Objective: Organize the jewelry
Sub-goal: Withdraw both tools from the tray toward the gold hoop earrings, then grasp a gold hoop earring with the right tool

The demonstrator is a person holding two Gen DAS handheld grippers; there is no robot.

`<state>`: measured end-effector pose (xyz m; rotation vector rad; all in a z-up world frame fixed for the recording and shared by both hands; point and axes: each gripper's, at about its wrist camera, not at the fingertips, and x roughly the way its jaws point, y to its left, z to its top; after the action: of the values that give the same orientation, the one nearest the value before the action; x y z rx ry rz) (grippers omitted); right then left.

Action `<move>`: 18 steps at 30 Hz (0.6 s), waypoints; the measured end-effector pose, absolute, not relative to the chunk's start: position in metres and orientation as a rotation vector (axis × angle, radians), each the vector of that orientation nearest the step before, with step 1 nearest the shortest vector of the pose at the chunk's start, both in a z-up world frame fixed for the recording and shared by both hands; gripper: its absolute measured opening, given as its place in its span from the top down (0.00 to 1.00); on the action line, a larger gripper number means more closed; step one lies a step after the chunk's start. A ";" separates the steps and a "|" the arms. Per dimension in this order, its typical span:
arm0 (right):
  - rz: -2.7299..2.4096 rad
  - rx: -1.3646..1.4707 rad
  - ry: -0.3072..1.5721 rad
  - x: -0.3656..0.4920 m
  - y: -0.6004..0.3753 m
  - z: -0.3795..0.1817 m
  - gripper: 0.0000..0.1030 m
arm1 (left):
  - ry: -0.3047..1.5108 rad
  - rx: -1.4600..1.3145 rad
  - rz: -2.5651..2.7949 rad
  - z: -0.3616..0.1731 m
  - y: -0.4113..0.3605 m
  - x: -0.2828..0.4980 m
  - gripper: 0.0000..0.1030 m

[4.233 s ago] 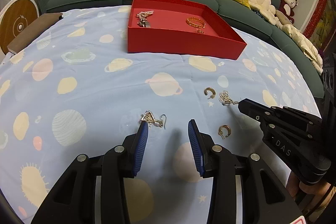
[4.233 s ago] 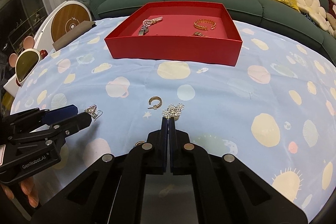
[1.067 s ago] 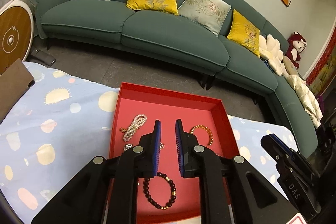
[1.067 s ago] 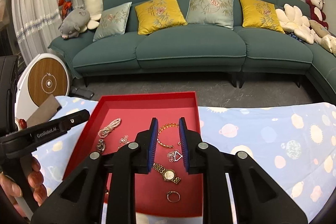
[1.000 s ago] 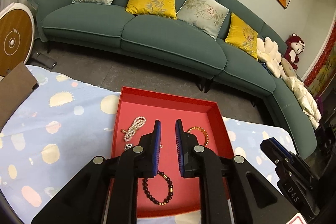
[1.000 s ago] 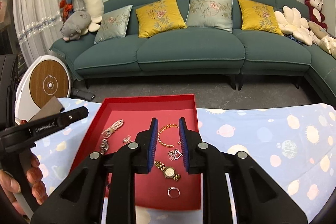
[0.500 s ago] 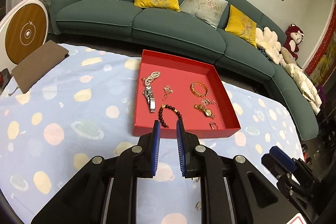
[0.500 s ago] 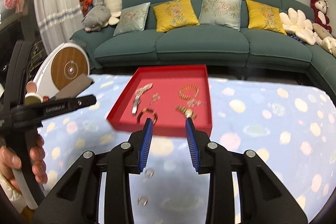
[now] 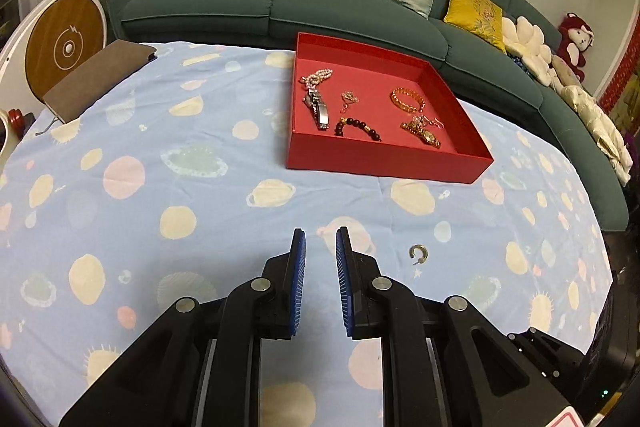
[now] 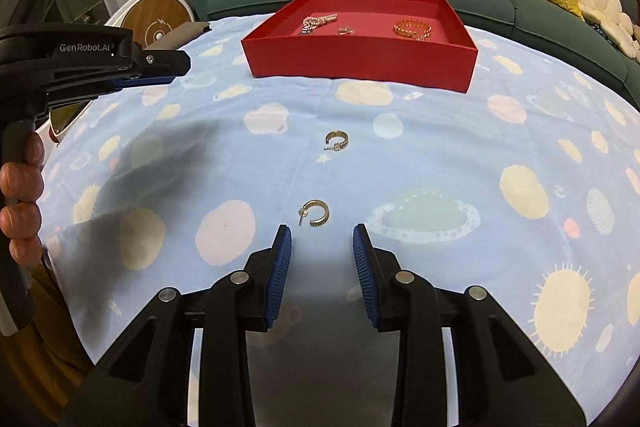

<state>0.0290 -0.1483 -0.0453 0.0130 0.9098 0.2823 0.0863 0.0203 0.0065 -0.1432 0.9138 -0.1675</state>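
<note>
A red tray [image 9: 384,163] [image 10: 360,65] at the far side of the table holds a pearl strand [image 9: 316,78], a watch, a dark bead bracelet [image 9: 357,127], a gold bracelet [image 9: 407,98] and smaller pieces. Two gold hoop earrings lie loose on the cloth: one [image 10: 316,213] just ahead of my right gripper [image 10: 322,239], one farther out [image 10: 337,140], also in the left wrist view [image 9: 418,252]. My right gripper is open and empty. My left gripper [image 9: 320,247] is slightly open and empty, and shows at the left of the right wrist view [image 10: 160,67].
The table has a light blue cloth with a planet print [image 9: 160,167]. A brown pouch [image 9: 96,75] lies at the far left corner. A round wood-faced device [image 9: 64,47] stands beside the table. A green sofa [image 9: 360,7] with cushions lies beyond.
Both grippers have drawn back from over the tray and come down low over the near cloth. My right gripper has opened wider; the near hoop earring now lies just ahead of it.
</note>
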 end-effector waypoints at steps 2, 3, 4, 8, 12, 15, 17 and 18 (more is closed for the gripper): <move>0.284 0.011 0.914 0.030 -0.146 -0.051 0.69 | 0.920 -0.129 -0.167 0.003 0.020 0.085 0.86; 0.285 0.009 0.914 0.031 -0.145 -0.052 0.69 | 0.922 -0.121 -0.164 0.001 0.019 0.084 0.86; 0.284 0.009 0.915 0.034 -0.144 -0.053 0.69 | 0.925 -0.117 -0.167 -0.001 0.018 0.084 0.86; 0.279 0.005 0.916 0.042 -0.140 -0.055 0.69 | 0.938 -0.096 -0.171 -0.006 0.015 0.083 0.86; 0.272 -0.003 0.913 0.044 -0.138 -0.056 0.69 | 0.954 -0.082 -0.169 -0.010 0.013 0.083 0.86; 0.267 -0.022 0.912 0.044 -0.134 -0.056 0.69 | 0.963 -0.074 -0.169 -0.012 0.012 0.082 0.86; 0.265 -0.028 0.912 0.045 -0.132 -0.056 0.70 | 0.962 -0.071 -0.169 -0.012 0.012 0.081 0.86; 0.265 -0.029 0.912 0.045 -0.132 -0.056 0.70 | 0.961 -0.069 -0.168 -0.011 0.012 0.081 0.86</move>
<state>0.0453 -0.1316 -0.0555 -0.0291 0.9119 0.2648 0.0808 0.0123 -0.0115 -0.0695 0.9609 -0.1684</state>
